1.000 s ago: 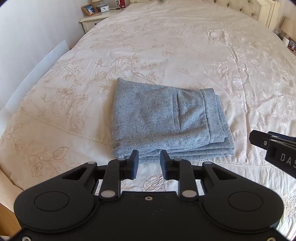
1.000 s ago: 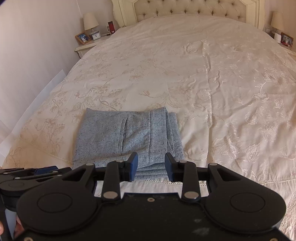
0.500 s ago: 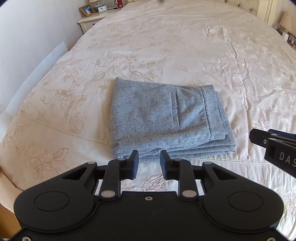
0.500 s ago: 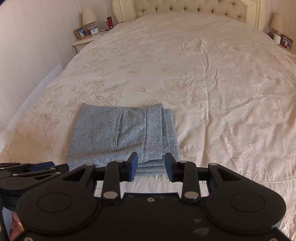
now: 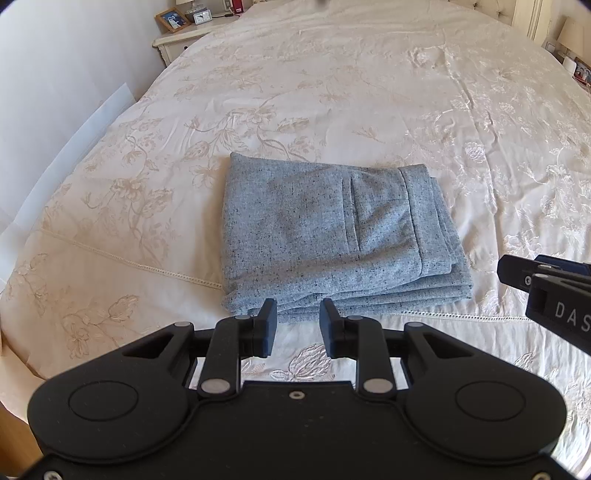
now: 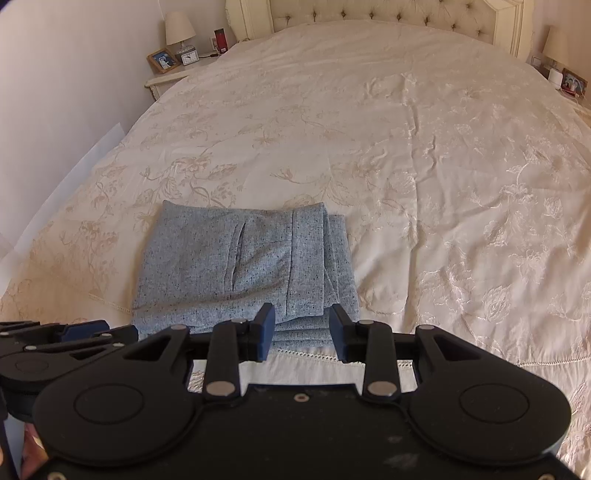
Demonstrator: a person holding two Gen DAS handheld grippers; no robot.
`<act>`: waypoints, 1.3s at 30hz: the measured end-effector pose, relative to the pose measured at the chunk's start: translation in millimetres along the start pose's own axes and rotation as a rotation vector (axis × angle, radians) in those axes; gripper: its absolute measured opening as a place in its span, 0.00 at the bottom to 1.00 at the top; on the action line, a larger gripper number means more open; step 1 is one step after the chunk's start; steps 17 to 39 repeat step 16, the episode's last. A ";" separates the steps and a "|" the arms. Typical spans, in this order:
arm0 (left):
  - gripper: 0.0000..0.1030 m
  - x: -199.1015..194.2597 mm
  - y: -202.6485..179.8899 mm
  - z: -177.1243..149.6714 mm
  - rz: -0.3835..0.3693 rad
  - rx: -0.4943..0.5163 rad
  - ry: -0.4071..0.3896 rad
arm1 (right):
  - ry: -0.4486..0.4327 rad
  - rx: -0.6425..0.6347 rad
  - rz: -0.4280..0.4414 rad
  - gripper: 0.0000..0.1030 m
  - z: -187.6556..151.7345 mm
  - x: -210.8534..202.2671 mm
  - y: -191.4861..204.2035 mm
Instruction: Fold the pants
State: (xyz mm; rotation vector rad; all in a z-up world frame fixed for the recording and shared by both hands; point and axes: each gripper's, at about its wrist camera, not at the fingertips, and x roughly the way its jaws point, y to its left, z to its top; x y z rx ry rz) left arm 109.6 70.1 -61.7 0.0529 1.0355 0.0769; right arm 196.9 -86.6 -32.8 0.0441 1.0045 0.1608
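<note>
Large bed (image 6: pixel 406 155) with cream floral-embroidered bedspread (image 5: pixel 332 92) filling most of both frames. Tufted cream headboard (image 6: pixel 388 14) along the top edge of the right wrist view. Plain white wall (image 6: pixel 66 92) at left. Cream nightstand (image 6: pixel 166 79) at upper left, bearing a table lamp (image 6: pixel 180 29), framed photo (image 6: pixel 162 61), small clock (image 6: pixel 190 57) and red object (image 6: pixel 220 38). Second nightstand at upper right, partly cut off, with lamp (image 6: pixel 556 42), white object (image 6: pixel 556 75) and framed picture (image 6: pixel 574 83). Warm daylight across the bedspread, brightest toward the right.
</note>
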 end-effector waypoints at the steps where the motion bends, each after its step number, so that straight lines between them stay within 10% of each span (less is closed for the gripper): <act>1: 0.35 0.2 -0.2 0.2 0.001 0.001 0.002 | 0.001 0.000 0.000 0.34 0.1 0.0 0.1; 39: 0.35 -1.2 -6.1 1.7 0.000 0.025 0.004 | 0.006 0.009 0.010 0.34 0.6 4.3 -0.3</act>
